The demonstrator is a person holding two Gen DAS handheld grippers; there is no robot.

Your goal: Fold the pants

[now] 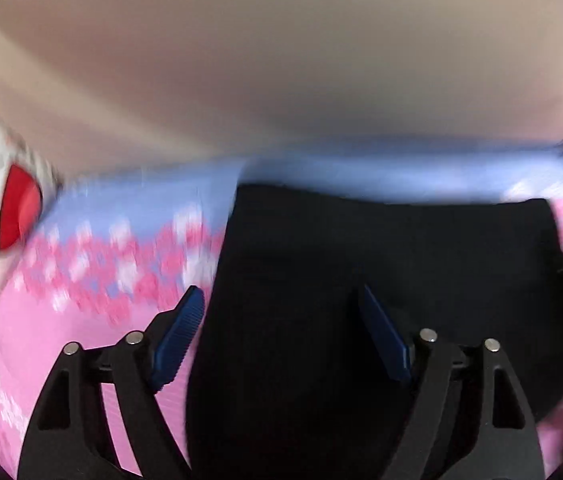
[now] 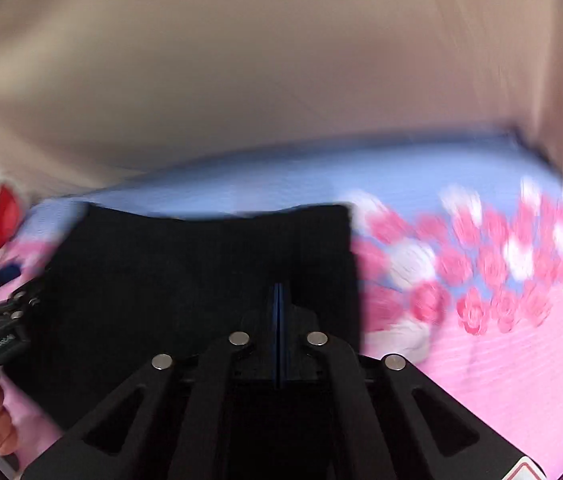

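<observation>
Your left hand-held gripper (image 1: 281, 312) has its fingers apart over the black pants (image 1: 381, 272), which fill the lower middle of the frame on the pink and blue bed cover (image 1: 93, 280). Your right hand-held gripper (image 2: 278, 300) is pressed together, with the pants (image 2: 185, 280) just ahead of it, lower left.

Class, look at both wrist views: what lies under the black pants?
The black pants lie on a bedspread, pink with a rose band and blue at the far edge. It shows on both sides; the part beneath the pants is covered.

Black pants (image 1: 381, 248); pink-blue rose-print bedspread (image 2: 501, 340); blue pads (image 1: 179, 336).
</observation>
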